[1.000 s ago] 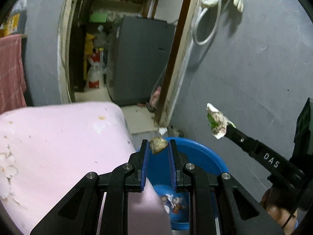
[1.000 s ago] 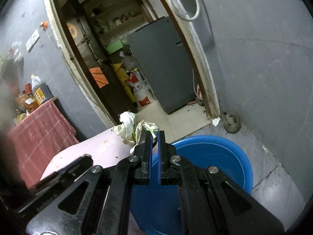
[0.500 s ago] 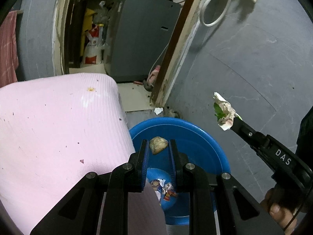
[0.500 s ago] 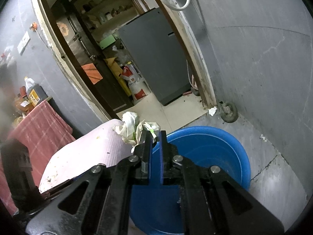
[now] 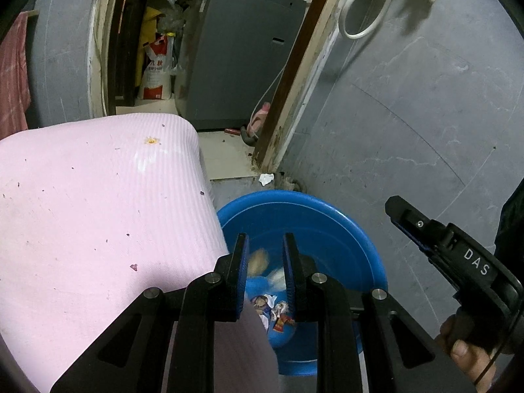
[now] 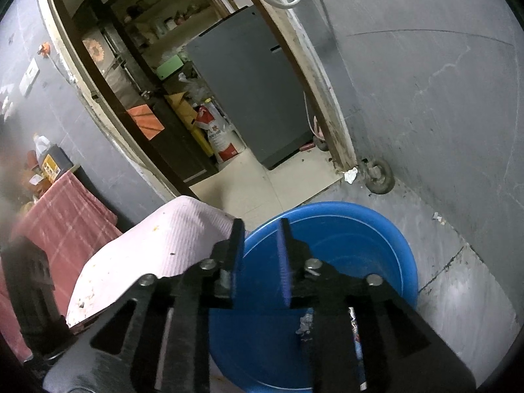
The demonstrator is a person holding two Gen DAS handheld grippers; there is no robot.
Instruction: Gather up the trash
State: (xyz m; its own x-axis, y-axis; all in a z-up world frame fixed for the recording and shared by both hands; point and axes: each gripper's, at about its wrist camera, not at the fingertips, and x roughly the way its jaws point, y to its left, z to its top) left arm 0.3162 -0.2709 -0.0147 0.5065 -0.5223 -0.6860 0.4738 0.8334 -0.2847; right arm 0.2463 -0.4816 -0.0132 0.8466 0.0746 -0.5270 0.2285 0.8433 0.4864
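Note:
A blue plastic basin [image 5: 327,216] stands on the floor beside the pink-covered table [image 5: 98,196]; it also shows in the right wrist view [image 6: 376,229]. My left gripper [image 5: 264,258] is open above the basin. A tan lump [image 5: 258,259] and a pale wad [image 5: 277,276], both blurred, are in the air between its fingers over the basin. Wrappers [image 5: 275,311] lie on the basin's bottom. My right gripper [image 6: 259,249] is open and empty above the basin's near rim; it shows at the right in the left wrist view [image 5: 398,209].
A grey wall [image 5: 425,114] rises right behind the basin. A doorway with a wooden frame [image 5: 294,82] leads to a room with a grey cabinet [image 5: 242,52] and sacks. A white scrap [image 5: 266,178] lies on the floor by the frame.
Both grippers have opened. The tan lump has left my left gripper and the crumpled paper has left my right gripper; both drop toward the basin.

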